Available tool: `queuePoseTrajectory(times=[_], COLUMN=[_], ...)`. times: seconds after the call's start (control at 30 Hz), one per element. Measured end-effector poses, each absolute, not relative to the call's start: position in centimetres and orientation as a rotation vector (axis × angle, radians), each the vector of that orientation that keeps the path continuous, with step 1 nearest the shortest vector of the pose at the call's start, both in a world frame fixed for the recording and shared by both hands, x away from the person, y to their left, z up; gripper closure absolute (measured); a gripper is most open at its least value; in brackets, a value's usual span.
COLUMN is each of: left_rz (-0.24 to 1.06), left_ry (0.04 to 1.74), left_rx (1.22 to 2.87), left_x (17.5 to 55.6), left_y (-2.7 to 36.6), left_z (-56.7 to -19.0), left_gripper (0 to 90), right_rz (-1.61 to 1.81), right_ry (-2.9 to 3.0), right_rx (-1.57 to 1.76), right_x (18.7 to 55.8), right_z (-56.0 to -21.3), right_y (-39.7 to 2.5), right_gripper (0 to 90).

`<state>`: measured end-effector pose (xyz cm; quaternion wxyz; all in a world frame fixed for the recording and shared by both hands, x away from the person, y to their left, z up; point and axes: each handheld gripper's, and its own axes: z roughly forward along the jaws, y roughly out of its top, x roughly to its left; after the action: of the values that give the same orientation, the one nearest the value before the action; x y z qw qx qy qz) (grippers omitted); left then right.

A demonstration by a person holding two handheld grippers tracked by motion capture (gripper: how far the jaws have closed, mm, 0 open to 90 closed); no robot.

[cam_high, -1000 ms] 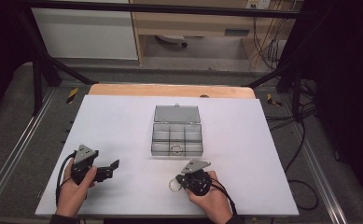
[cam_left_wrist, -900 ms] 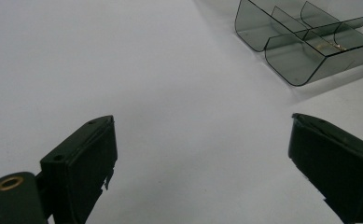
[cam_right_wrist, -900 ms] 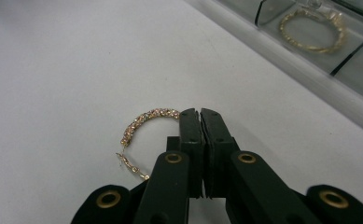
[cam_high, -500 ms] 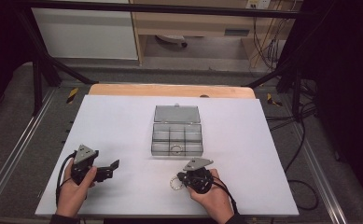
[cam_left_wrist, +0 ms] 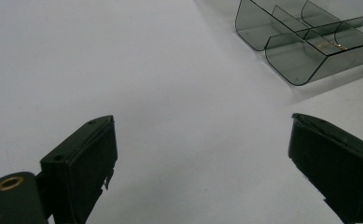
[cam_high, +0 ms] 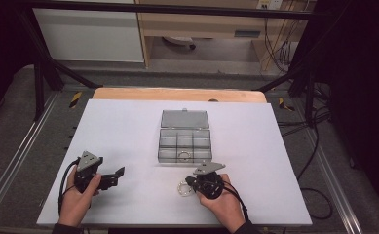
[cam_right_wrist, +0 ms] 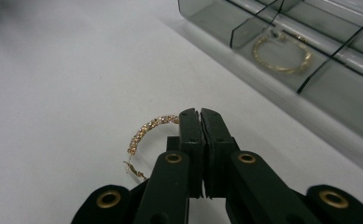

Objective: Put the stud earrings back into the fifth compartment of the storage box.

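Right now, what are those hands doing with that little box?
A person holds a gripper in each hand. The right gripper has its fingers shut on a gold hoop earring on the white table, near an open clear box. A matching earring lies in one compartment. The left gripper waits open, holding nothing.

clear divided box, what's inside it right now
One gold hoop earring lies in a front compartment of the clear box. The other compartments look empty, though the dividers hide some corners. A second hoop is outside, in the right hand-held gripper.
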<state>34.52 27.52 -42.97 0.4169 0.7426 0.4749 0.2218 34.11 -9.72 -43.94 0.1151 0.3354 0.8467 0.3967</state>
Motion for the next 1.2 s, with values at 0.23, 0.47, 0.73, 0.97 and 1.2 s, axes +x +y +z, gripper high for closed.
queuePoseTrajectory(times=[0.23,0.47,0.73,0.97,1.2], left_rz=[0.557,0.556,0.555,0.555,0.554], left_ry=[1.194,1.197,1.197,1.198,1.197], left_rx=[1.863,1.863,1.863,1.863,1.861], left_x=[34.5,34.5,34.5,34.5,34.5], left_y=[27.5,27.4,27.4,27.4,27.5], left_z=[-43.0,-43.0,-43.1,-43.1,-43.0], left_gripper=[8.0,8.0,8.0,8.1,8.1], right_rz=[1.193,1.226,1.251,1.259,1.209], right_ry=[2.452,2.410,2.371,2.326,2.288], right_rx=[0.985,0.992,1.001,1.004,1.022], right_x=[34.7,35.6,37.3,39.1,41.0], right_z=[-43.0,-41.5,-40.1,-39.0,-39.0], right_y=[-10.0,-10.5,-10.2,-9.7,-8.8], right_gripper=[88.5,88.5,88.4,88.5,88.4])
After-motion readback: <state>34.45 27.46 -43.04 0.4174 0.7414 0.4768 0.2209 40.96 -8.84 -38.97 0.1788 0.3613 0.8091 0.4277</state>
